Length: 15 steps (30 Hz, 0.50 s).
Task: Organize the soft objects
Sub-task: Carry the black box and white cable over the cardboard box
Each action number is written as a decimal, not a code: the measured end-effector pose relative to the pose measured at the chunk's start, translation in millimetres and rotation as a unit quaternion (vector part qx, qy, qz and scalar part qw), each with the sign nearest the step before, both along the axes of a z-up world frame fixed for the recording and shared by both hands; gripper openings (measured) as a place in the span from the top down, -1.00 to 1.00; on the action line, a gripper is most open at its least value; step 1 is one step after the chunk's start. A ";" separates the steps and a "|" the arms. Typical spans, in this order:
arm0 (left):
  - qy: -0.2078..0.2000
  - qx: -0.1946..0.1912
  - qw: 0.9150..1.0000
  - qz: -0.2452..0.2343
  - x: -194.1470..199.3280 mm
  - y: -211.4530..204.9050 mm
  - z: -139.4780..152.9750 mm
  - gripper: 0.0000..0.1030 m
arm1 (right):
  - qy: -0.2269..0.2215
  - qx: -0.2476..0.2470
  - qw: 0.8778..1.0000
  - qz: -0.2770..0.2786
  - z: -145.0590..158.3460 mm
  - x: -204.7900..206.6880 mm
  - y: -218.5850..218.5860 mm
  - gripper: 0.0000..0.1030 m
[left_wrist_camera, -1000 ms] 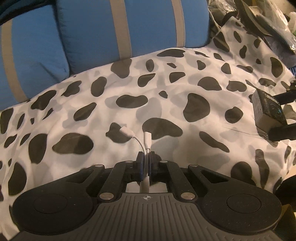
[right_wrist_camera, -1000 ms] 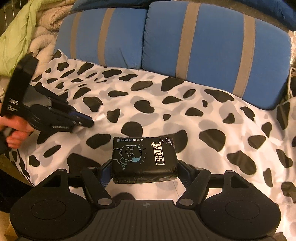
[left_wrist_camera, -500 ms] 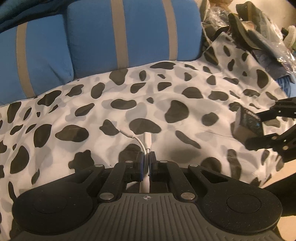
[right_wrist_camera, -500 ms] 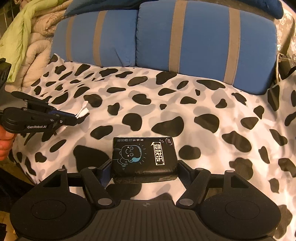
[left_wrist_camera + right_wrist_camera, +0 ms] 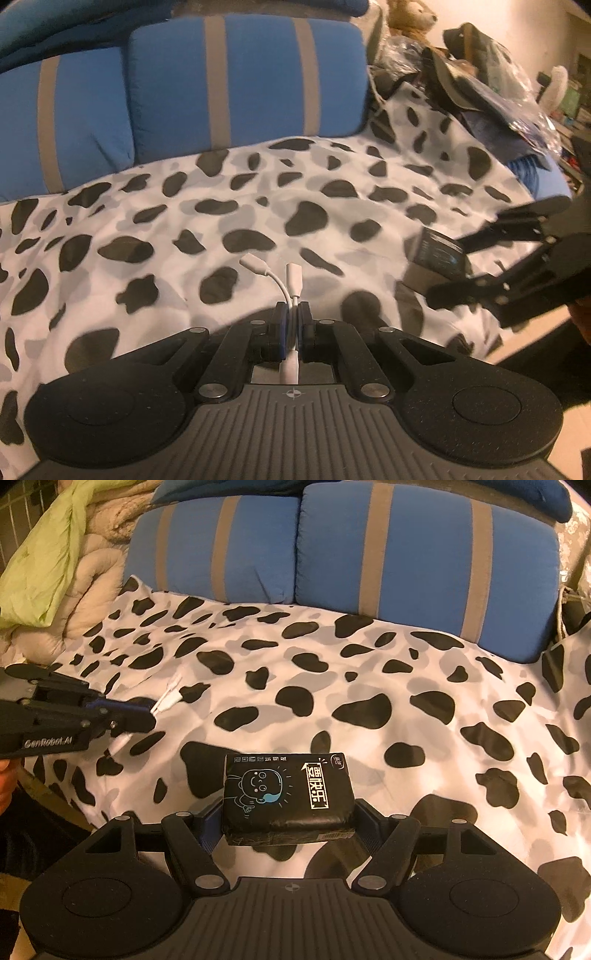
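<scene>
My left gripper [image 5: 291, 317] is shut on a short white adapter cable [image 5: 286, 280]; its two plug ends stick out past the fingertips above the cow-print blanket [image 5: 221, 206]. From the right wrist view that gripper [image 5: 147, 714] comes in at the left edge, the white cable [image 5: 168, 699] at its tip. My right gripper [image 5: 290, 812] is shut on a black tissue pack [image 5: 288, 794] with a cartoon baby and white lettering, held above the blanket [image 5: 369, 672]. The left wrist view shows the right gripper [image 5: 439, 266] and the pack [image 5: 437, 254] at the right.
Two blue cushions with grey stripes [image 5: 332, 542] stand along the back of the blanket. A beige quilt and a green cloth [image 5: 48, 554] are heaped at the left. A pile of dark bags, plastic wrap and a plush toy [image 5: 461, 66] lies at the right end.
Both grippers have drawn back from the cushions, so more of the blanket and the piles at both ends show. The left gripper sits higher. Each keeps its hold.
</scene>
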<state>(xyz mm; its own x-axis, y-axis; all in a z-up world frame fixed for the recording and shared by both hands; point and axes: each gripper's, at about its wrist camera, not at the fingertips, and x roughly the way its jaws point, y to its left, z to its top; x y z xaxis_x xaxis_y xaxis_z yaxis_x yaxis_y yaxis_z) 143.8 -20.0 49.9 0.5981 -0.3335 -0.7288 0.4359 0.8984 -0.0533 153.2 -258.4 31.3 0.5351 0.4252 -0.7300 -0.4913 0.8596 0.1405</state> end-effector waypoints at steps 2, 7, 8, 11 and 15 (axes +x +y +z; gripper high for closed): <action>0.006 -0.002 1.000 -0.008 -9.0 -2.3 -2.4 0.89 | 0.001 0.001 1.000 0.004 -0.5 -4.8 2.2 -0.44; 0.020 -0.006 1.000 -0.019 -26.4 -3.3 -8.1 0.89 | 0.004 0.003 1.000 0.014 -0.4 -19.2 8.3 -0.44; 0.023 -0.009 1.000 -0.018 -29.6 -2.6 -9.0 0.89 | 0.005 0.003 1.000 0.017 -0.4 -22.4 9.9 -0.44; 0.034 -0.016 0.999 -0.015 -39.3 0.0 -11.2 0.89 | 0.007 0.000 1.000 0.024 -1.7 -31.4 13.3 -0.44; 0.050 -0.019 0.999 -0.010 -52.4 1.4 -15.5 0.89 | 0.015 -0.003 0.999 0.029 -4.3 -44.3 16.9 -0.44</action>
